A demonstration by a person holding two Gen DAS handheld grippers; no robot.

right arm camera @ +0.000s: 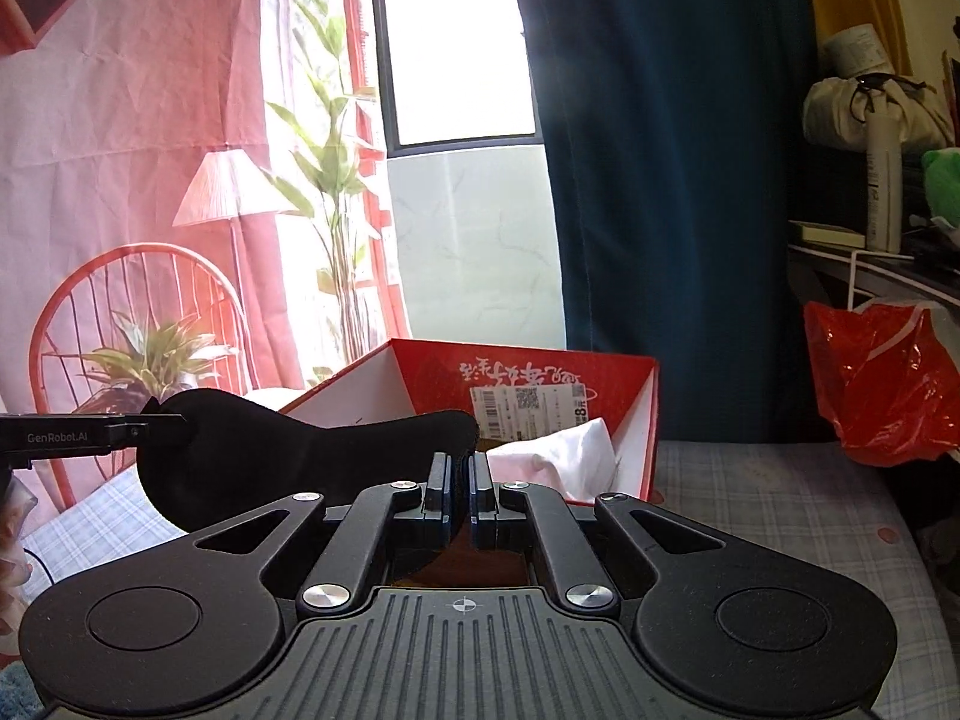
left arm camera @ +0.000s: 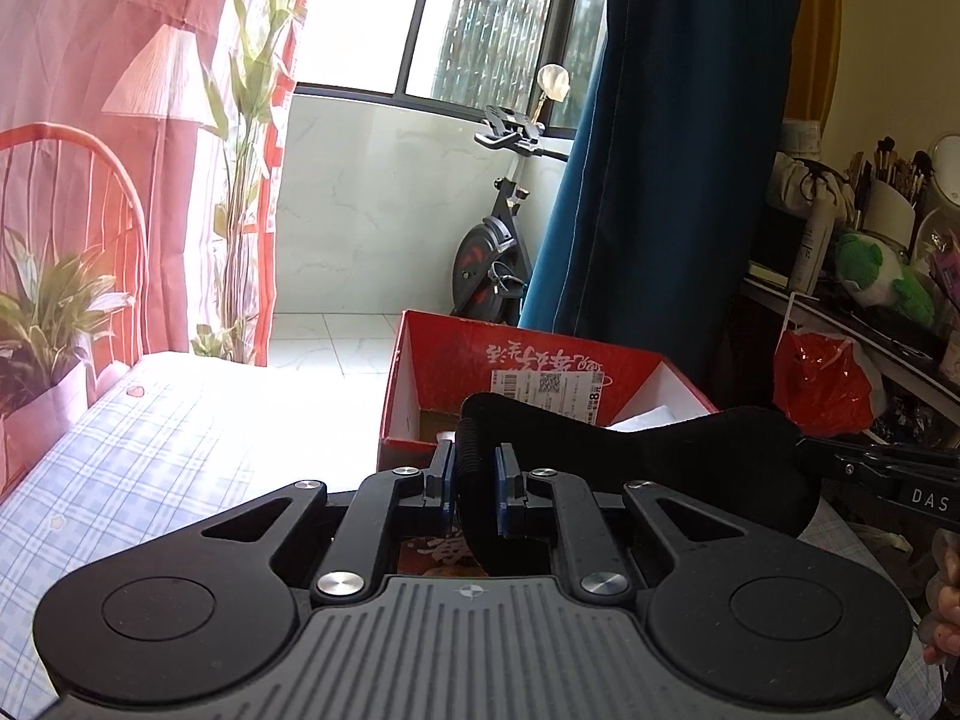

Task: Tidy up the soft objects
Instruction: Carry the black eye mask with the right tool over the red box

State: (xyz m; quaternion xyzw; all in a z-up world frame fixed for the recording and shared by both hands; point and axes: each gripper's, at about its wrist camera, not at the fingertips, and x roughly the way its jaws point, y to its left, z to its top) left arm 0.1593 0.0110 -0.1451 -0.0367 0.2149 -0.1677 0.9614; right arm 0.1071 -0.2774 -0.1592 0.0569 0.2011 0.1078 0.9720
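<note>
I have the black eye mask stretched between my two tools, lifted clear of the checked bed sheet; my left tool is clamped on one end of it, where a ribbed strap shows between the blue pads; my right tool is pinched shut on the other end, the dark fabric running off to the left toward the other tool. The mask hangs just in front of the open red box, which stands on the bed and already holds something white, cloth or tissue, I cannot say which. I judge the step in hand to be carrying the mask to that box; the next move, as I see it, calls for bringing both ends over the near rim together, keeping the mask taut enough not to snag the cardboard edge, then lowering and letting go of both ends inside.
</note>
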